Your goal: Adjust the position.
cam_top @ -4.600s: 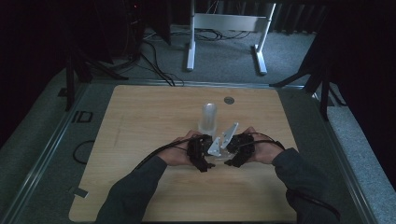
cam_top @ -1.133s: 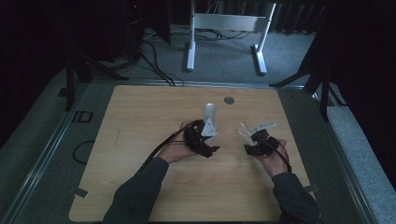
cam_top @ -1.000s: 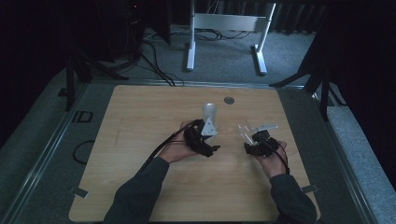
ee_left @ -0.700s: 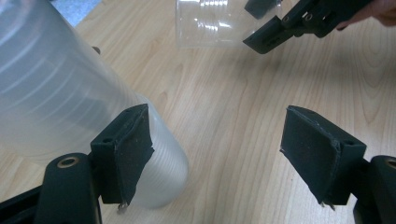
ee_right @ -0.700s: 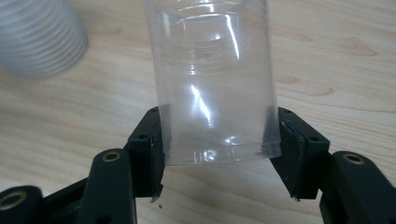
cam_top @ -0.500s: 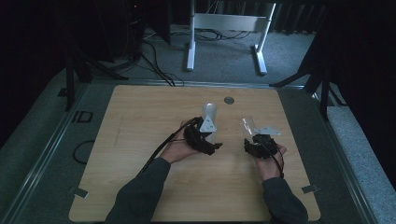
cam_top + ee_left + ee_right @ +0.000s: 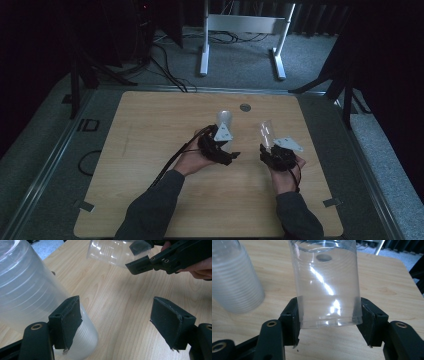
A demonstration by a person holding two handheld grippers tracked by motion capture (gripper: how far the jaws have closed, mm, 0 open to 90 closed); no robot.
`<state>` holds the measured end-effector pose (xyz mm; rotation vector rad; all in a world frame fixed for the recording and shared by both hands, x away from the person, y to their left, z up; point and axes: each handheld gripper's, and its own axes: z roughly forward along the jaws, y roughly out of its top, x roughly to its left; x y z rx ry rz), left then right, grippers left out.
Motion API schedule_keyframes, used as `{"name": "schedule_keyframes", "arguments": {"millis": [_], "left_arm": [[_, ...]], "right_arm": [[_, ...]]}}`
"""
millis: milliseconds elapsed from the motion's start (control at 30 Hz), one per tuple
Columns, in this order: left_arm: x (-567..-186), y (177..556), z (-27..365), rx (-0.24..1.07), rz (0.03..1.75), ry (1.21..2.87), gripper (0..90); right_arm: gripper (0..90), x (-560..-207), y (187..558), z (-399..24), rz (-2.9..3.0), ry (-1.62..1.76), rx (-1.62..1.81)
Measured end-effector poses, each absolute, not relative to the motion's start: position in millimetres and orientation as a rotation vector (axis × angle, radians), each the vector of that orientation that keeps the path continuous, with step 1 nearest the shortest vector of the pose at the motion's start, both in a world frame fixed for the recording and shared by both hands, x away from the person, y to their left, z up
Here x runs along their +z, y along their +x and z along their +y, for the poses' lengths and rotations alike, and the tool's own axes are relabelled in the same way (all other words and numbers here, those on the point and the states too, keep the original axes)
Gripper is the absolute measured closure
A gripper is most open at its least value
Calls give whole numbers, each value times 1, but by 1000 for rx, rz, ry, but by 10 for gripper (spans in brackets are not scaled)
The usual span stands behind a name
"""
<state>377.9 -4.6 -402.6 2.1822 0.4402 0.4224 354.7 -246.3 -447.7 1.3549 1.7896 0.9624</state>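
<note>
A single clear plastic cup [image 7: 325, 287] sits between the jaws of my right gripper [image 7: 329, 322], which is shut on its lower end. In the high view this cup [image 7: 265, 132] points away from the person, above the right gripper [image 7: 270, 152]. A frosted stack of nested cups [image 7: 224, 120] stands at mid-table. My left gripper [image 7: 231, 154] is just in front of it. In the left gripper view the stack [image 7: 27, 292] lies outside and behind the left jaw. The left gripper [image 7: 117, 315] is open over bare wood.
The wooden table [image 7: 150, 150] has a small round metal disc [image 7: 244, 107] near its far edge. Cables trail from the left gripper along the forearm. A white metal stand [image 7: 240, 30] and floor cables lie beyond the table, with dark surroundings.
The two grippers, earlier together at the stack, are now apart. The right gripper has carried the single cup to the right and swung it from pointing right to pointing away.
</note>
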Motion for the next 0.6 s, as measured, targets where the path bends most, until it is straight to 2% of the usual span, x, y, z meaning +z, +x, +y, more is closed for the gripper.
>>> {"name": "schedule_keyframes", "arguments": {"millis": [600], "left_arm": [[-399,378,-12,406,446,2143,243]], "right_arm": [[418,-442,344,-244,1678,1252,1076]]}}
